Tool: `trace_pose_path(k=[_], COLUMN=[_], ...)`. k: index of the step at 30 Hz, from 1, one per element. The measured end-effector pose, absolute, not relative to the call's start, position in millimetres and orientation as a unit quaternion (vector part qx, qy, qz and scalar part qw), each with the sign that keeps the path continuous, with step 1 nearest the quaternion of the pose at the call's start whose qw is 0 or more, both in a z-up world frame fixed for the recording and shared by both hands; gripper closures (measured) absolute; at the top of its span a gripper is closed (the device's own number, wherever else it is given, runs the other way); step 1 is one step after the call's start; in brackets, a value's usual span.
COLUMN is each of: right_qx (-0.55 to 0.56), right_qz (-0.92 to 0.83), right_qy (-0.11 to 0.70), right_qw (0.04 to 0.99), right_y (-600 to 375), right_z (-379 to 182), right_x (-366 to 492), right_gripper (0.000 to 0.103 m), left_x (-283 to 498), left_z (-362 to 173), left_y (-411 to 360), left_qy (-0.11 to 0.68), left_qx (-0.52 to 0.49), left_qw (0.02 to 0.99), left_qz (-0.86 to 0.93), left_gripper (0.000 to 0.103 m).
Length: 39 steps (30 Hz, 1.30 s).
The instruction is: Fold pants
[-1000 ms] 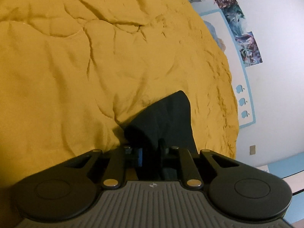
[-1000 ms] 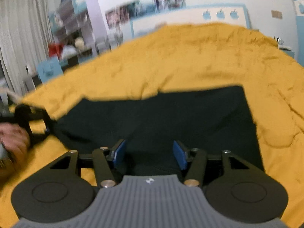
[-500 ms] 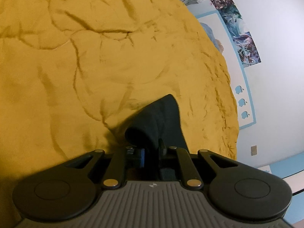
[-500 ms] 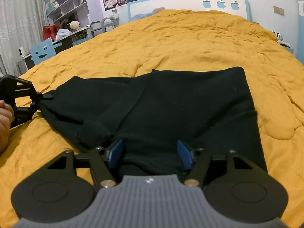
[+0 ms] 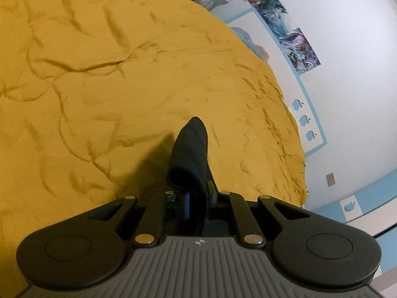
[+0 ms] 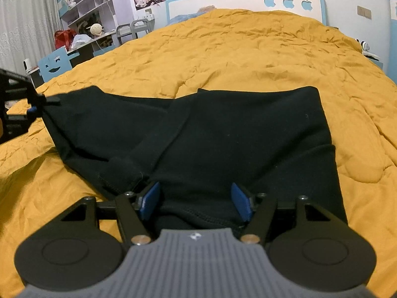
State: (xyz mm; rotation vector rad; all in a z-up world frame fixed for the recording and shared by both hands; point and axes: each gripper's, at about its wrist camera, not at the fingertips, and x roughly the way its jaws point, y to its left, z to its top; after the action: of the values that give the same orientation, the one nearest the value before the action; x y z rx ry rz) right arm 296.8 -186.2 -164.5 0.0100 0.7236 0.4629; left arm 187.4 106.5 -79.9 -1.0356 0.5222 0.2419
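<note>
Showing left gripper point(image 5: 198, 193) clamped narrow on corner of black pants point(image 6: 223, 134), fabric drawn taut beyond its tips above yellow bedspread point(image 6: 248, 49). Right gripper point(image 6: 196, 200) held wide, blue pads point(image 6: 150, 198) flanking pants hem, untouched. Pants spread ahead of right gripper toward headboard point(image 6: 248, 2).

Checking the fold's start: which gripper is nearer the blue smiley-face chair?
Left. The left gripper, clamping the black pants, sits just below the chair; the right gripper is farther.
</note>
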Motion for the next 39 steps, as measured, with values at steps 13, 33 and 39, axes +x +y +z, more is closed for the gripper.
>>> trace_pose_path(k=[13, 33, 39], right_qx=[0.080, 0.223, 0.242], right_qz=[0.237, 0.169, 0.150], right_qy=[0.361, 0.317, 0.316], right_qw=[0.898, 0.906, 0.905], right_y=[-209, -321, -339], right_z=[-155, -124, -122], right_x=[302, 286, 282], right_gripper=[0.043, 0.043, 0.043], left_x=[205, 247, 243], left_z=[-31, 13, -4], left_y=[64, -122, -181], left_qy=[0.246, 0.292, 0.305], left_qx=[-0.442, -0.161, -0.087], left_qw=[0.857, 0.942, 0.946], left_qz=[0.092, -0.017, -0.067], left_gripper=[0.092, 0.092, 0.092])
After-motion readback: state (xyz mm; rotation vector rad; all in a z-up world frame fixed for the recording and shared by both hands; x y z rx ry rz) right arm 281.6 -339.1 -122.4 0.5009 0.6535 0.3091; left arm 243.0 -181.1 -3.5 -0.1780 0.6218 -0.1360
